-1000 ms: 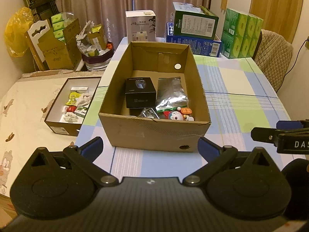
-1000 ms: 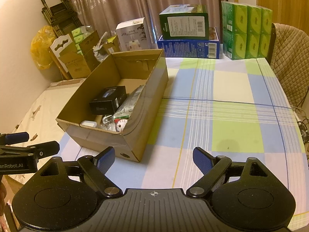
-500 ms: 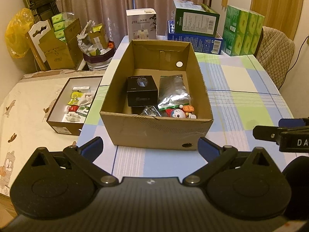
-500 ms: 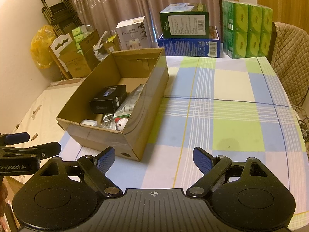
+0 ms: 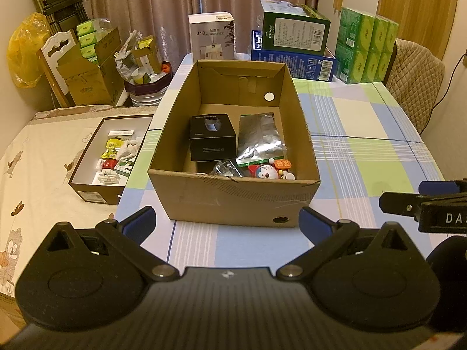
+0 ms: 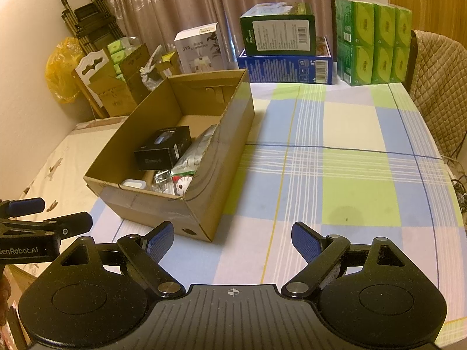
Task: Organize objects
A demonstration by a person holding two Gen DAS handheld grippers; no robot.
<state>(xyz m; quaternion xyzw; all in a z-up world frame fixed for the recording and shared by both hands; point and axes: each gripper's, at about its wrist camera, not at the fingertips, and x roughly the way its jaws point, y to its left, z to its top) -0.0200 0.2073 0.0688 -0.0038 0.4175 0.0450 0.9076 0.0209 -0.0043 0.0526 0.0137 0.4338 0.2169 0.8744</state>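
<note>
An open cardboard box [image 5: 233, 201] stands on the checked tablecloth, also in the right wrist view [image 6: 163, 204]. Inside lie a black box [image 5: 212, 137], a silver foil pouch [image 5: 259, 137], a Doraemon toy [image 5: 267, 172] and a clear wrapper [image 5: 226, 169]. The right wrist view shows the black box [image 6: 163, 148] and a small white item [image 6: 134, 184]. My left gripper [image 5: 227, 221] is open and empty, just in front of the box. My right gripper [image 6: 232, 240] is open and empty, to the right of the box's near corner.
A dark shallow box [image 5: 109, 157] of small packets sits left on a cream cloth. Stacked green and blue cartons [image 5: 294, 39], a white J10 carton [image 5: 211, 36] and green tissue packs [image 5: 366, 49] line the table's far edge. A chair [image 5: 417, 78] stands at the right.
Both views have risen and tilted slightly, so the box sits a little lower and more of its inside shows. Both grippers stay open.
</note>
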